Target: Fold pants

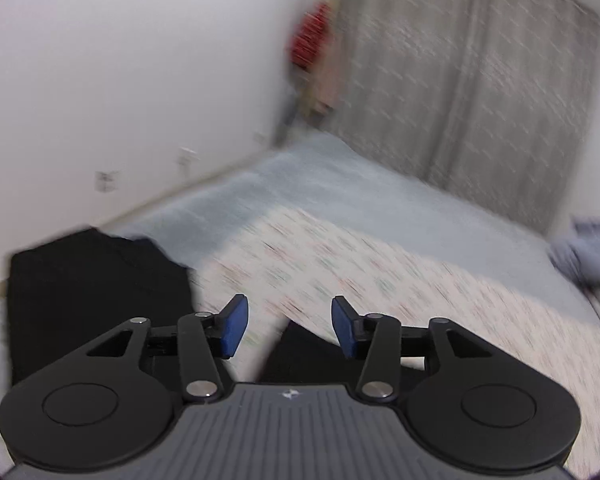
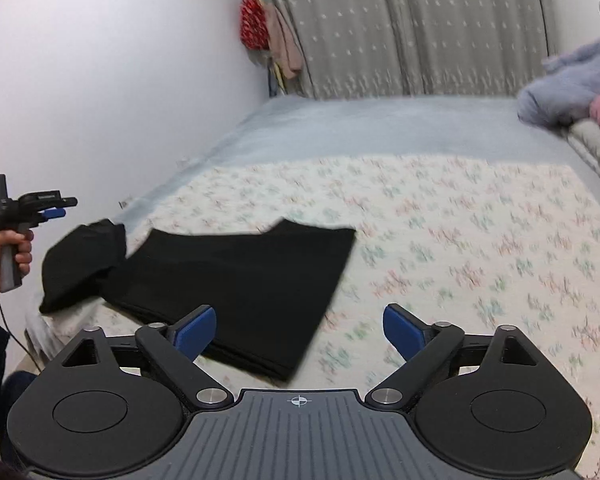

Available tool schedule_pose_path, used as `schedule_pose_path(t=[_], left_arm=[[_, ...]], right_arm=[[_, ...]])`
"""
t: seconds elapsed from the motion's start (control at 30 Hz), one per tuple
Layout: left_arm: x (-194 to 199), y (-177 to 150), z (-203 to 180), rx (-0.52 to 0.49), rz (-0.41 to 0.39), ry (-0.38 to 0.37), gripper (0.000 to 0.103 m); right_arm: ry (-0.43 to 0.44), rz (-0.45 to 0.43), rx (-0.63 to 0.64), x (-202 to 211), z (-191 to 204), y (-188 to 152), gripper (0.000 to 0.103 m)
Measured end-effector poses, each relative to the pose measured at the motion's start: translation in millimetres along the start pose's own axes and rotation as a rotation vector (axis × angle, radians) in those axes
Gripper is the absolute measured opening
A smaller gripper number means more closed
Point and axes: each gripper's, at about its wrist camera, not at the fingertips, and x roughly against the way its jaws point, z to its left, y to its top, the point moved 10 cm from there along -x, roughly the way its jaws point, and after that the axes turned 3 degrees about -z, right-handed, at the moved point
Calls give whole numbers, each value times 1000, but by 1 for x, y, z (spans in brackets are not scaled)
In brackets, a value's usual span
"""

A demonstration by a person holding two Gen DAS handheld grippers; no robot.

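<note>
- Right gripper (image 2: 299, 330): mine, wide, empty.
- Left gripper (image 1: 289, 326): mine, wide, empty.
- Black cloth pants (image 2: 240, 280): at eleven o'clock on the floral bedspread (image 2: 480, 248), partly folded; I judge another fold due, hem grasp needed.

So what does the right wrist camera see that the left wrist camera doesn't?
Only the right wrist view shows the person's hand holding the left tongs, and the pink and grey bedding piled at the right. Only the left wrist view shows the wall sockets. Both show the black pants on the floral bedspread, the grey curtain, the red item hanging in the corner, and open tongs.
</note>
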Motion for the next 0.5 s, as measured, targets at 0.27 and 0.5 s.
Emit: schedule_pose_path(t=[0.27,0.5], left_arm=[[-54,-145,-155,-89,199,-245,67],[-69,-220,-202,-248,273,-252,67]], right_arm=[[135,105,-263,-128,-19,-63,87],[134,145,-291,-174,-11,-87,40]])
